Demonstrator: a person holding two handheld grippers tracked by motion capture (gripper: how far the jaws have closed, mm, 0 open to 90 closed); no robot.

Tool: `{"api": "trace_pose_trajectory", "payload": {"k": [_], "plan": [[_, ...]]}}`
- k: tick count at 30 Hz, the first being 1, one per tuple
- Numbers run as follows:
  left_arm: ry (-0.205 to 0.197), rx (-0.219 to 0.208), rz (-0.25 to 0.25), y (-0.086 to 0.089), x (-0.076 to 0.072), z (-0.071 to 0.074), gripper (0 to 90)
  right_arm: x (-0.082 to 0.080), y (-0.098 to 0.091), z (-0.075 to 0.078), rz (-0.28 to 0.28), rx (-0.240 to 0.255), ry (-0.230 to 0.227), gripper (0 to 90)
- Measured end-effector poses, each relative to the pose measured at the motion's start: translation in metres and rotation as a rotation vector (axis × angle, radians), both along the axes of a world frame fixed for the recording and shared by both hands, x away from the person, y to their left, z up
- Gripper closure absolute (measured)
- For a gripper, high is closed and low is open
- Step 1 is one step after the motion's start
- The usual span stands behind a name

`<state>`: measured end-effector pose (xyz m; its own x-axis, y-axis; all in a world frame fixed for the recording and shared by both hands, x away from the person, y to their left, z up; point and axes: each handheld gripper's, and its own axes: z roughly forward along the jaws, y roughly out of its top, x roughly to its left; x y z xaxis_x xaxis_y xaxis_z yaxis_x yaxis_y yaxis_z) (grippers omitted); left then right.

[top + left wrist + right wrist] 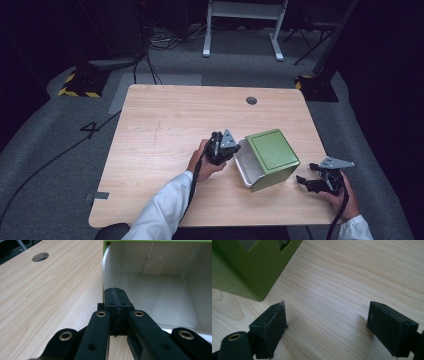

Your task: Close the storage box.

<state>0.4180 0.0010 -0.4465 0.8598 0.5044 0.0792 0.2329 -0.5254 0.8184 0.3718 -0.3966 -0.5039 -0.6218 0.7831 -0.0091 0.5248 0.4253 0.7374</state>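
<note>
- Just ahead of the left gripper [226, 146], lay a green box [274, 152] on its side, open mouth with white lining [160, 295] turned toward those jaws.
- Left jaws clenched together, nothing between them, tips at the mouth's near rim, just outside or barely within; contact with the rim could not be told.
- Off to the right gripper's [309, 183] left and ahead, stood the box's green corner [259, 270], apart from the near jaw.
- Right jaws released, spread wide, resting low over bare wood, holding nothing.
- Judged early: box tipped and approached, but not grasped by either gripper; inside seemingly empty as far as seen; righting, turning or gripping apparently left to do.
- Underneath both grippers, ran a pale wood-grain table [165, 130], with a round cable hole [251, 100] well beyond the left gripper.
- Beyond the table, spread grey carpet, a painted "4" [88, 129], black cables, yellow-black striped bases [80, 86], white frame legs [243, 25]; room dim.
- White sleeve [160, 210] behind the left gripper.
</note>
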Motion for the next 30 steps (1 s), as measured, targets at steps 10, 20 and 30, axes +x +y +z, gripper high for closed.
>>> {"api": "trace_pose_trajectory", "payload": {"k": [10, 20, 30], "plan": [[0.015, -0.048, 0.021, 0.014, 0.004, 0.004, 89.6, 0.000, 0.000, 0.000, 0.000, 0.000, -0.001, 15.8], [0.013, -0.041, 0.032, 0.003, 0.011, 0.004, 89.8, 0.000, 0.000, 0.000, 0.000, 0.000, 0.000, 15.8], [0.006, -0.020, 0.058, 0.012, 0.013, 0.010, 77.6, 0.000, 0.000, 0.000, 0.000, 0.000, 0.000, 15.8]]}}
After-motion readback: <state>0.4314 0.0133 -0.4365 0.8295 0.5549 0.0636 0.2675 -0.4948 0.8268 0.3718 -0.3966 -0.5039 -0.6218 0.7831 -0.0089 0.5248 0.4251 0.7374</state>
